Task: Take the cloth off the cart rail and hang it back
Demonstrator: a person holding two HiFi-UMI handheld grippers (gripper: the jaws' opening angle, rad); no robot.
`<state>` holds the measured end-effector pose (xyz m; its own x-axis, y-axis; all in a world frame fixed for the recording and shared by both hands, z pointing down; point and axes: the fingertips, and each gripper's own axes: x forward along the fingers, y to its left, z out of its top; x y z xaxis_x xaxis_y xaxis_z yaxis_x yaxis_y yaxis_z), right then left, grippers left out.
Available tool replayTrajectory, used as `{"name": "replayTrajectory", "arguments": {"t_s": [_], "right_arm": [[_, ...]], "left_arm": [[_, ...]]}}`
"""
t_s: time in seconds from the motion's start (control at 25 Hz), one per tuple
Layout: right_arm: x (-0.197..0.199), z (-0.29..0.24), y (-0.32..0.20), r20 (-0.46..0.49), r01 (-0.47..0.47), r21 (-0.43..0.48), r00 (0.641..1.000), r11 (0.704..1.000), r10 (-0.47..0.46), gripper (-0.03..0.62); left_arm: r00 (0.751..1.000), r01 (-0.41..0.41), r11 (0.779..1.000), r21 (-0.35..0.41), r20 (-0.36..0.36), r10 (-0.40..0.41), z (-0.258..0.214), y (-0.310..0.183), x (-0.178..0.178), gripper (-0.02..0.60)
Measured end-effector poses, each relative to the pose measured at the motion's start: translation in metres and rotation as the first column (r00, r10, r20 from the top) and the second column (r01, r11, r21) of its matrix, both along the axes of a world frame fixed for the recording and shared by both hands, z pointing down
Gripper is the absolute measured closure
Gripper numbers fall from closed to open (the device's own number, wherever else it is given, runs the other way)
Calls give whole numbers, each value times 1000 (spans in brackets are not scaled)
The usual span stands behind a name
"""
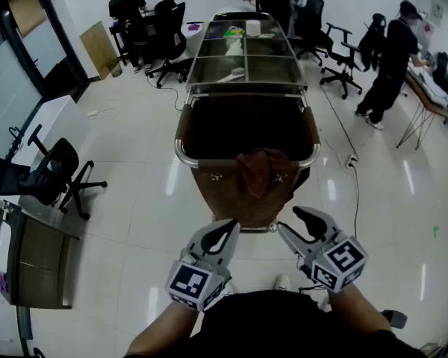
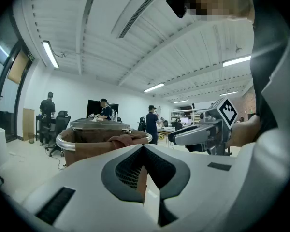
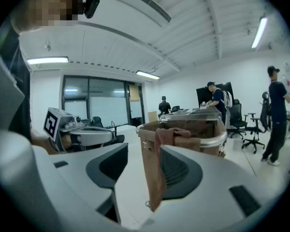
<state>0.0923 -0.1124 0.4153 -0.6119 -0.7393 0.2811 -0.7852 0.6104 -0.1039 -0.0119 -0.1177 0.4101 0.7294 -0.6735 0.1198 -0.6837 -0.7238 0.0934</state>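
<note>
A reddish-brown cloth (image 1: 263, 168) hangs over the near chrome rail (image 1: 182, 155) of a cart lined with a brown bag. Both grippers are held low in front of the cart, short of the cloth and not touching it. My left gripper (image 1: 225, 233) has its jaws together with nothing between them. My right gripper (image 1: 299, 223) has its jaws spread wide and empty. In the left gripper view the cloth (image 2: 128, 140) lies on the rail (image 2: 63, 138) just beyond the left gripper (image 2: 144, 149). In the right gripper view the cloth (image 3: 173, 133) shows past the right gripper (image 3: 142, 151).
A long glass-topped table (image 1: 243, 51) stands right behind the cart. Office chairs (image 1: 56, 166) are at the left, a low cabinet (image 1: 30, 252) at the near left. A cable (image 1: 351, 162) runs along the floor on the right. A person (image 1: 392, 58) stands at the right, others at the back.
</note>
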Motion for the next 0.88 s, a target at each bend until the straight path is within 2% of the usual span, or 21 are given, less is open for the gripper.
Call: {"name": "replayTrajectory", "arguments": {"t_s": [0.24,0.36,0.64,0.88], "right_arm": [[-10,-26,-55,-130,14,96,992,995,-1,361],[-19,-34,-84,-174,24,112,985,993,-4,361],[-47,-17,-144,-319,64,41,947,997,-48,359],[-68,15,-173,-489,102,-61,864,993,-119,361]], "left_arm": [[999,34,999,27,3,-35,-5,-25,-12,581],[999,47,998,37,16,-47,0,-36,-16,581],[999,36,999,31,31,-37,9,-57,-12,581],[999,28,999,31,30,-29,9,-63,-12,581]]}}
